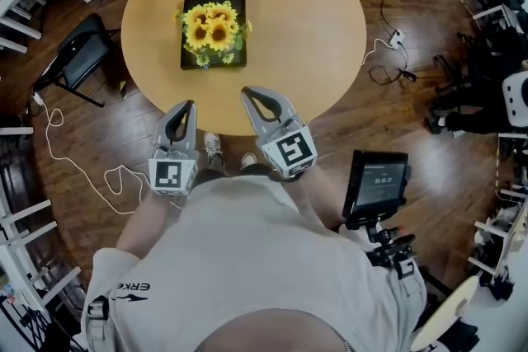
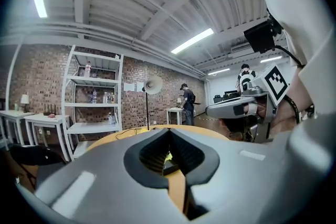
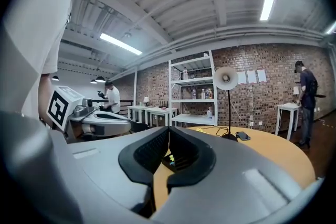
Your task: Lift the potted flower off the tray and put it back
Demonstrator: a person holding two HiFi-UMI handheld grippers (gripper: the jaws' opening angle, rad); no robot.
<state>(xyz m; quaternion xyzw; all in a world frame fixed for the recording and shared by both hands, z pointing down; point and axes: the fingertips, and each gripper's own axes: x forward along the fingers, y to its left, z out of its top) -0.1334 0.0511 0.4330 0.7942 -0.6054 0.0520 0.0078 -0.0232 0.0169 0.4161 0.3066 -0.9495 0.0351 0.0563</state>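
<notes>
Wooden and round, the table (image 1: 322,29) stands on a dark plank floor (image 1: 396,128) strewn with cables (image 1: 82,169), with a brick wall (image 3: 262,71) beyond. Left of the table's centre, the potted flower (image 1: 213,30) sits upright on its black tray (image 1: 191,0), blooms facing up. At the table's near edge, the left gripper (image 1: 191,103) and right gripper (image 1: 245,92) are both closed, empty. The sleeve (image 1: 132,287) print reads roughly ERKE.

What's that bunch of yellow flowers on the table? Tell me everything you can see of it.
It is a bunch of yellow sunflowers with dark brown centres and small green leaves; whether real or artificial is hard to tell. It stands upright on a black square tray, towards the tray's near edge, on the round light wooden table. Seen from above, the blooms hide the pot. Only the tray touches it.
</notes>
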